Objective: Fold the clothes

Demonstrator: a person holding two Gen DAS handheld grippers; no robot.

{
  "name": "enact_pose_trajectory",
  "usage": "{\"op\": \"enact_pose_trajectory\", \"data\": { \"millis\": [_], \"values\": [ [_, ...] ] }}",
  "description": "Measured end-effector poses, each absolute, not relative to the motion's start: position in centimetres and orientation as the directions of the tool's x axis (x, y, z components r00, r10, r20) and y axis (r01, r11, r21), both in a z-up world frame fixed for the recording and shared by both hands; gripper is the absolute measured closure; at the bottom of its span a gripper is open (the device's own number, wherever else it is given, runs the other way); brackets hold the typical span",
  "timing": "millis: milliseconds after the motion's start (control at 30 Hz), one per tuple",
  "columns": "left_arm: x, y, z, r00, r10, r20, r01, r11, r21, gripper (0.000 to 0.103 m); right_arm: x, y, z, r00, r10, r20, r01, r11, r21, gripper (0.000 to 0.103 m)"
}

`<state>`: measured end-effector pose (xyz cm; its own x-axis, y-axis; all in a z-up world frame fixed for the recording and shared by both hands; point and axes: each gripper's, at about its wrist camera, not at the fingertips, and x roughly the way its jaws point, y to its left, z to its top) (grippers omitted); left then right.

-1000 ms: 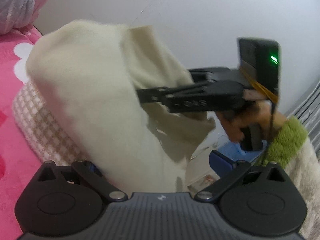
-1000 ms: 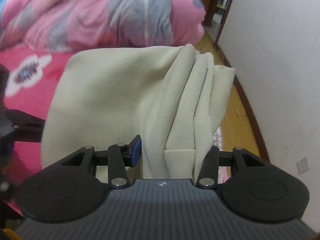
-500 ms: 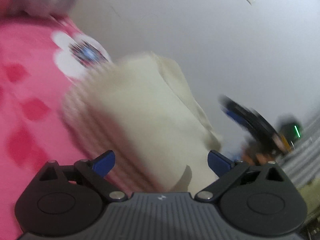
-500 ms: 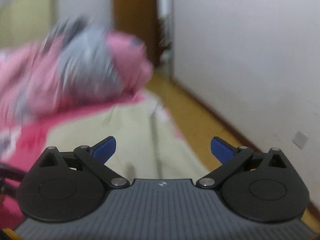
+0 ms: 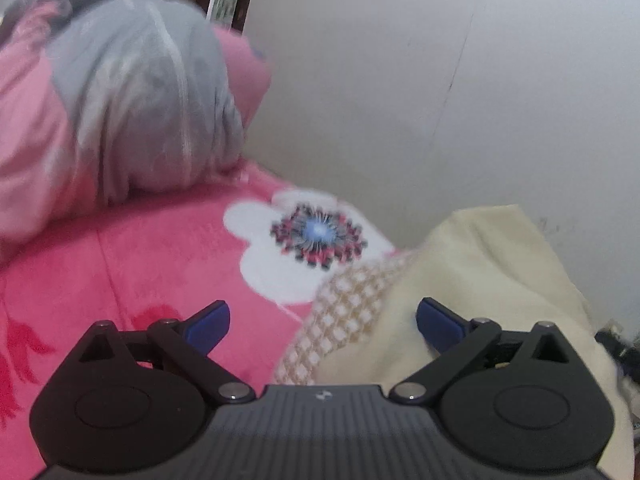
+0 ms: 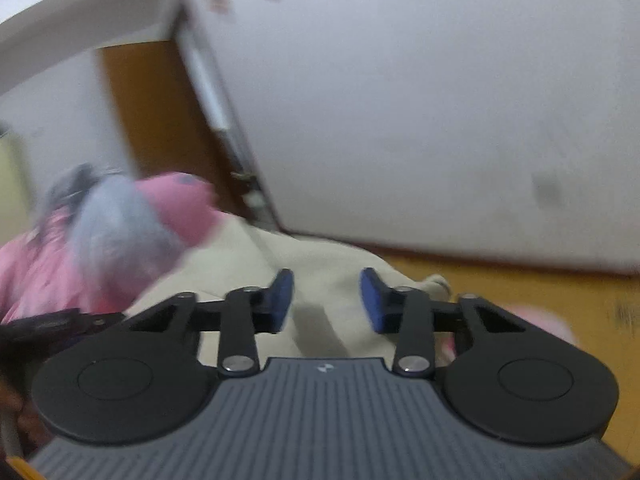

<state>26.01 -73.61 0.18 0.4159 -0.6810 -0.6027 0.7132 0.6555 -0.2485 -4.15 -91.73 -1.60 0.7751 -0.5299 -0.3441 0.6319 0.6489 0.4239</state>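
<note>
- The cream garment [image 5: 492, 280] lies folded at the edge of the bed [image 5: 160, 264], on top of a checked cloth [image 5: 344, 320], close to the wall [image 5: 420, 80]. In the right wrist view the floor [image 6: 520, 280] shows just beyond it, so a careless push could slide the stack off the bed.
- The left gripper [image 5: 323, 322] has its jaws wide apart and holds nothing — one blue pad sits over the pink blanket, the other over the garment. If it closes here it may catch the checked cloth along with the garment, or only the top layer, and undo the fold.
- The right gripper [image 6: 326, 300] has its jaws closing with a gap left between them; cream fabric lies under and beyond the pads, but nothing is visibly pinched. Closing this low risks bunching a ridge of loose cloth rather than a clean edge.
- Both views are blurred, so the garment's true edge is hard to place — a grab aimed now could miss it.
- The pink and grey bedding [image 5: 120, 92] heaped nearby could snag a wide sweep.
</note>
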Motion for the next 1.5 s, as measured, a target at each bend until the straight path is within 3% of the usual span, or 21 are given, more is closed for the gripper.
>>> {"op": "enact_pose_trajectory", "data": {
  "millis": [133,233,333,600,700,800,867,1033,1133,1500],
  "values": [
    [26.2,-73.9,-0.1,0.429,-0.665,-0.611,0.705,0.669,-0.233,0.0,-4.8,-92.4,-4.5,0.776,-0.54,-0.327,0.627,0.601,0.495,0.075],
    [26.6,-72.2,1.3,0.429,-0.674,-0.602,0.665,0.686,-0.295,0.001,-5.6,-92.7,-3.8,0.782,-0.526,-0.335,0.62,0.599,0.506,0.074],
    [26.7,-69.4,3.1,0.454,-0.667,-0.591,0.624,0.711,-0.323,0.001,-8.1,-91.9,-2.5,0.802,-0.527,-0.281,0.581,0.576,0.576,0.072],
    [19.1,-58.5,7.8,0.459,-0.717,-0.524,0.747,0.631,-0.209,0.0,-15.6,-82.8,-1.8,0.828,-0.463,-0.315,0.549,0.559,0.622,0.064],
    [14.6,-53.7,8.1,0.417,-0.75,-0.513,0.8,0.571,-0.186,0.0,-17.6,-77.0,-2.0,0.849,-0.399,-0.346,0.527,0.601,0.601,0.059],
    [10.2,-48.8,8.3,0.374,-0.788,-0.489,0.82,0.527,-0.223,0.0,-18.7,-71.0,-1.4,0.858,-0.351,-0.375,0.511,0.663,0.548,0.044],
    [7.8,-46.0,8.5,0.371,-0.812,-0.451,0.823,0.512,-0.245,0.0,-19.1,-66.9,-0.6,0.853,-0.346,-0.391,0.511,0.711,0.484,0.026],
    [2.8,-40.9,8.6,0.374,-0.828,-0.418,0.835,0.497,-0.237,0.0,-19.5,-59.1,1.3,0.835,-0.385,-0.394,0.523,0.78,0.345,0.007],
    [1.3,-39.2,8.4,0.38,-0.814,-0.44,0.827,0.512,-0.233,0.0,-19.3,-56.4,2.3,0.814,-0.418,-0.404,0.551,0.777,0.305,0.001],
    [-1.3,-36.6,8.7,0.489,-0.728,-0.481,0.795,0.599,-0.099,0.0,-18.9,-51.0,4.8,0.615,-0.625,-0.481,0.761,0.63,0.155,0.001]
  ]
}}
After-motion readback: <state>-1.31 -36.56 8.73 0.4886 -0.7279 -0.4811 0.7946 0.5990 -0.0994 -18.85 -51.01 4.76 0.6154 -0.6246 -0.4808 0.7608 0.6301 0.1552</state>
